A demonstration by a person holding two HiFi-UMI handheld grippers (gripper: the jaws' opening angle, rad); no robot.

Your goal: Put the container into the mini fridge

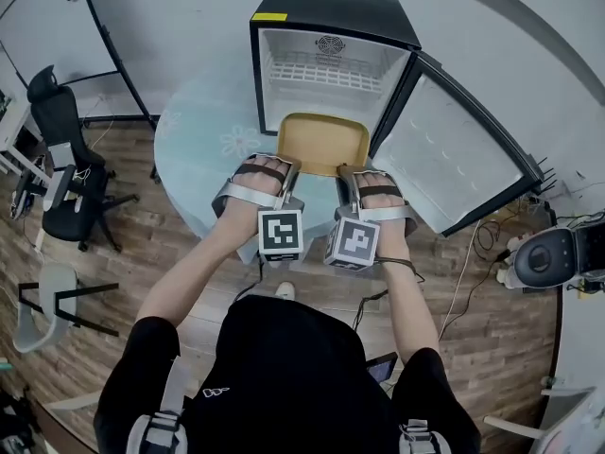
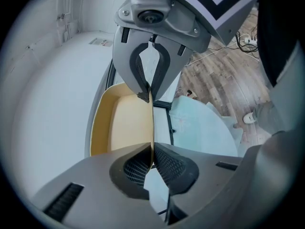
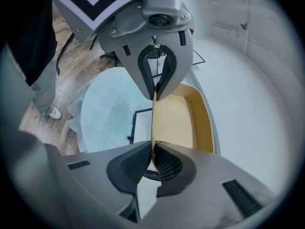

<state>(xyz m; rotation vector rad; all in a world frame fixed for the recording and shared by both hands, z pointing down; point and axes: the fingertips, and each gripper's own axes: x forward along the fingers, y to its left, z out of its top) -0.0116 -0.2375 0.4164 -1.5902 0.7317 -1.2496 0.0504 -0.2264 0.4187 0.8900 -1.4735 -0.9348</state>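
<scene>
Mustard-yellow shallow rectangular container [image 1: 322, 143]: I carry it level by its near wall, above the far part of the table, its far end at the fridge's open front.
Left gripper [image 1: 286, 168] [image 2: 152, 160]: grey two-jaw tool in my left hand; its ribbed pads [image 2: 138, 165] are pinched to a narrow gap on the container's thin near wall.
Right gripper [image 1: 348, 174] [image 3: 153, 159]: just beside the left one, jaws likewise clamped narrowly on that same wall.
Table [image 1: 203, 145]: round, under a pale blue flowered cloth, below my grippers.
Mini fridge [image 1: 331, 12]: black cabinet, white inside, standing on the table's far side; a white wire shelf [image 1: 326, 74] sits in its upper part.
Fridge door [image 1: 454, 164]: swung open to the right.
Floor [image 1: 142, 244]: wood planks; a black office chair [image 1: 61, 140] stands at the left.
</scene>
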